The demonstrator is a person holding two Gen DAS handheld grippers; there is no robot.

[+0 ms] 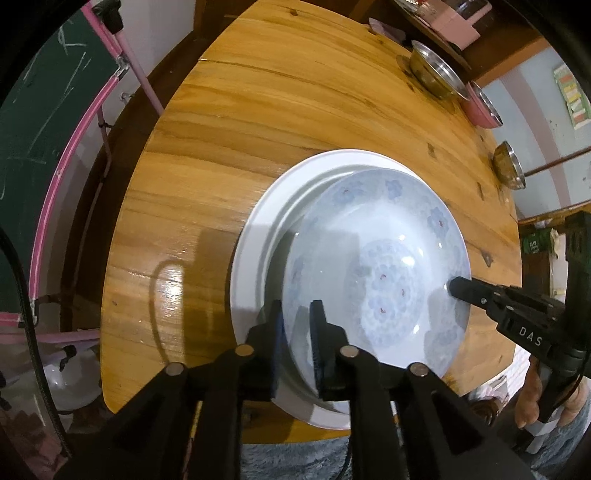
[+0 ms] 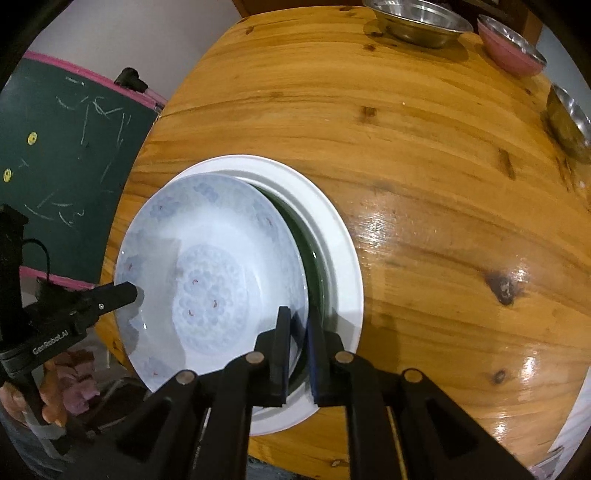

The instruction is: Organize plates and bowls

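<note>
A pale blue floral plate point(image 1: 369, 258) point(image 2: 207, 266) hangs tilted over a wide white plate point(image 1: 266, 221) point(image 2: 332, 229) on the wooden table point(image 1: 258, 92). A dark green plate point(image 2: 310, 243) shows as a sliver between the two. My left gripper point(image 1: 295, 310) point(image 2: 129, 291) straddles the floral plate's near-left rim, and a slim gap shows beside the rim, so its pads do not seem to press. My right gripper point(image 2: 297, 317) point(image 1: 454, 286) is shut on the opposite rim.
At the table's far right stand a steel bowl point(image 1: 436, 72) point(image 2: 417, 18), a pink bowl point(image 1: 482, 105) point(image 2: 509, 48) and a small steel bowl point(image 1: 509, 166) point(image 2: 569, 118). A green chalkboard point(image 1: 37, 129) with a pink frame stands left of the table. A person's hand point(image 1: 532, 398) holds the right gripper.
</note>
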